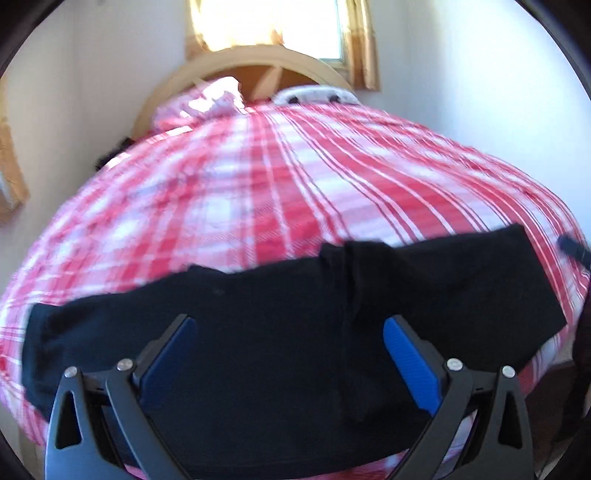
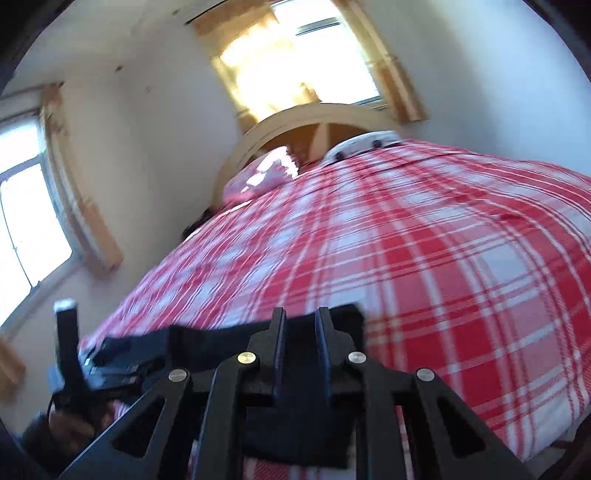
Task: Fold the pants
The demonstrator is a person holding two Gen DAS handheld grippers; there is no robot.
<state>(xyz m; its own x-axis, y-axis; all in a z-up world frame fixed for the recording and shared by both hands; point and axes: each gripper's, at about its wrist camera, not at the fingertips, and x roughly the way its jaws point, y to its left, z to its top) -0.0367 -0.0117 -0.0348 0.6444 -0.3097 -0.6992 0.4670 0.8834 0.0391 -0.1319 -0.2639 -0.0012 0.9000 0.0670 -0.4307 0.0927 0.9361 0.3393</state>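
The black pants [image 1: 295, 314] lie spread across the near edge of a bed covered with a red-and-white plaid blanket [image 1: 277, 177], filling the lower half of the left wrist view from lower left to middle right. The left gripper [image 1: 290, 332] hangs over the middle of the garment with its jaws wide apart; the blue pads [image 1: 410, 354] stand clear of the cloth and nothing is clamped between them. In the right wrist view, the right gripper [image 2: 300, 321] occupies the lower centre of the frame with its jaws drawn close together, a narrow gap between them. Black fabric lies directly behind and below the fingers; whether a fold is pinched between them cannot be determined. At the lower left of that view, the person's hand [image 2: 70, 428] holds the other gripper above the pants. A wooden headboard [image 1: 255, 70] and a pillow [image 1: 207, 101] sit at the upper centre, below a bright window [image 1: 266, 26].
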